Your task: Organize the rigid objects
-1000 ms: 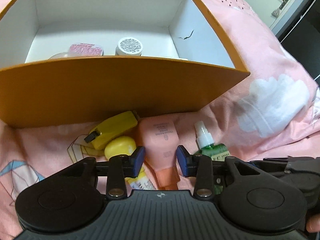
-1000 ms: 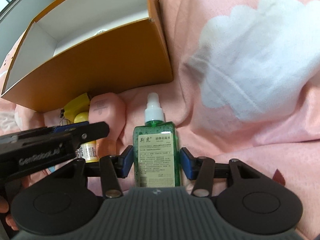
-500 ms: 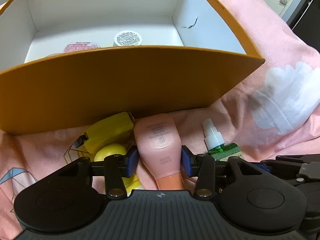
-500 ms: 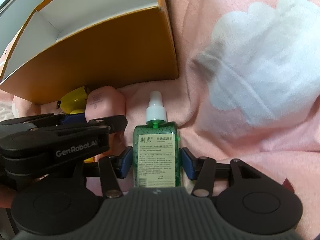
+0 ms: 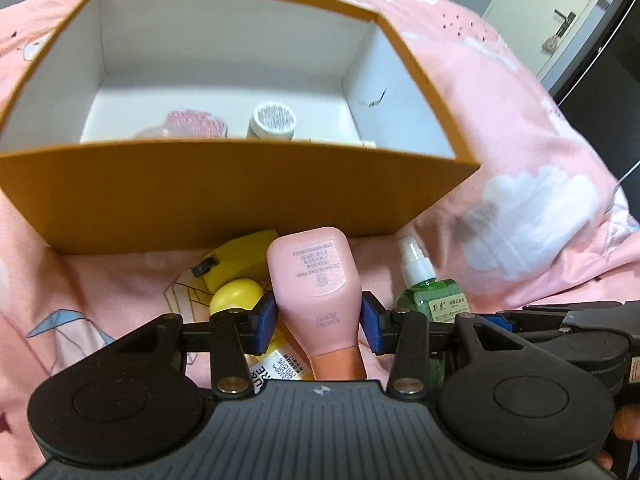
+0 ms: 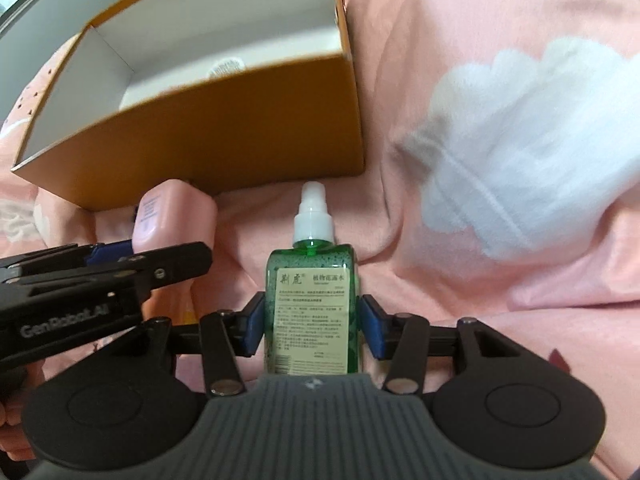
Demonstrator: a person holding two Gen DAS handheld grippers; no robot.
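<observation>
Start at the far left: the box (image 5: 240, 196) stands open on the quilt (image 6: 480, 240), orange wall toward you. It already holds a tub (image 5: 192, 124) and a jar (image 5: 274, 120) against that near wall. Treat it as the likely destination, since the loose items lie just in front of it. Below the wall, a yellow case (image 5: 240, 264) and a yellow cap (image 5: 236, 296) lie touching each other, left of the left claw (image 5: 318, 324). Neither is gripped. The left claw pinches the pink bottle (image 5: 312, 280) low on its body, near the cap end, with the broad base pointing toward the box. This hold leaves the base free to go over the wall first. The bottle appears clear of the quilt, though its cap end is hidden behind the claw body. Moving right, the green bottle (image 6: 312, 304) lies on its back just beside the pink one, label up and spray head toward the box. The right claw (image 6: 312, 330) straddles its flat sides at mid-label. Its jaws have just been closing, and the pads now press both sides. Gripping across the narrow width suits the flat body and keeps clear of the spray head. You cannot tell whether this bottle has left the quilt. At the far right is bare quilt with a white cloud print (image 6: 520, 168). Both claws work side by side, so judge the clearance between them before carrying either bottle over the wall.
</observation>
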